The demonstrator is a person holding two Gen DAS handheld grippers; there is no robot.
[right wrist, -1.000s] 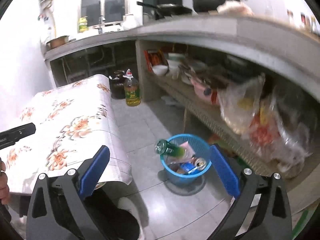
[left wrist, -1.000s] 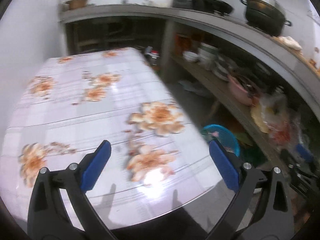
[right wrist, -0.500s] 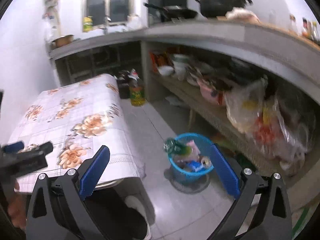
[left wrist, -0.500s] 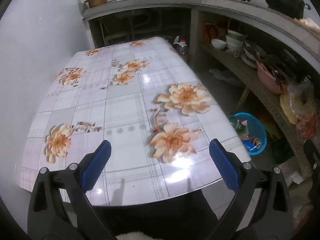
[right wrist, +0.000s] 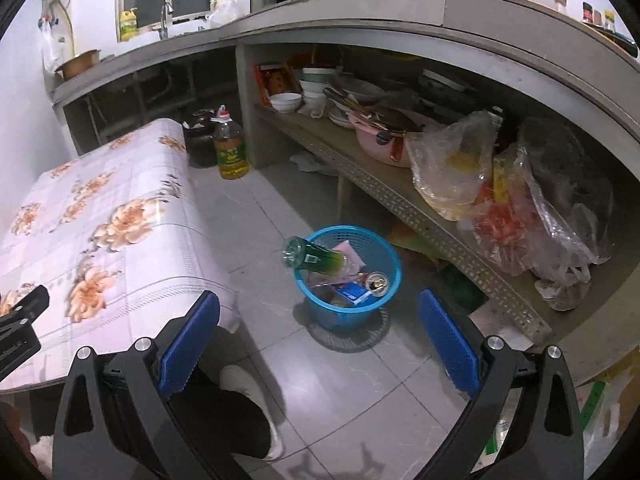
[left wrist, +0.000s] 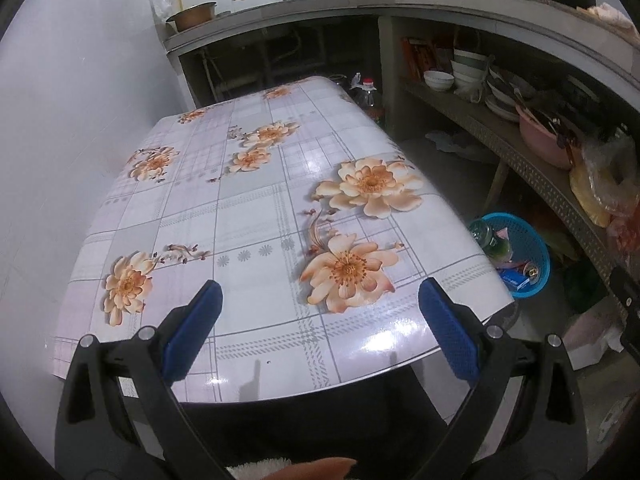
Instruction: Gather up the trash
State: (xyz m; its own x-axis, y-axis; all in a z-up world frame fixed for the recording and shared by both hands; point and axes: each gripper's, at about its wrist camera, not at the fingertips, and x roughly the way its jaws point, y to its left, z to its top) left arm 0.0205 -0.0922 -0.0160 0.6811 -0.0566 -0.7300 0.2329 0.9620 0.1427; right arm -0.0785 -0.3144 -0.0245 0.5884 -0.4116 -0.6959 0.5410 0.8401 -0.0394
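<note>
1. Left gripper (left wrist: 320, 312): jaws spread wide, nothing between the blue pads (left wrist: 194, 330). It hangs over the near edge of the table (left wrist: 248, 200), which lies from 9 to 1 o'clock in the left wrist view.
2. Table is covered with a floral plastic cloth; no trash visible on it. Judgement: the tabletop needs no further picking.
3. Right gripper (right wrist: 320, 336): jaws also fully apart, empty. It points down at the floor, the blue basket (right wrist: 386, 276) just ahead at 12 o'clock of the fingers.
4. Task items sit in that basket: a green bottle (right wrist: 316, 258) lies tilted, neck poking over the rim toward 10 o'clock; a can (right wrist: 376, 282) and a blue packet (right wrist: 354, 292) rest deeper inside. The bottle leans out probably because it is longer than the basket is deep.
5. Basket stands on the tiled floor between the table and the low shelf (right wrist: 400, 196), within reach of both.
6. Judgement: collection looks close to finished.
</note>
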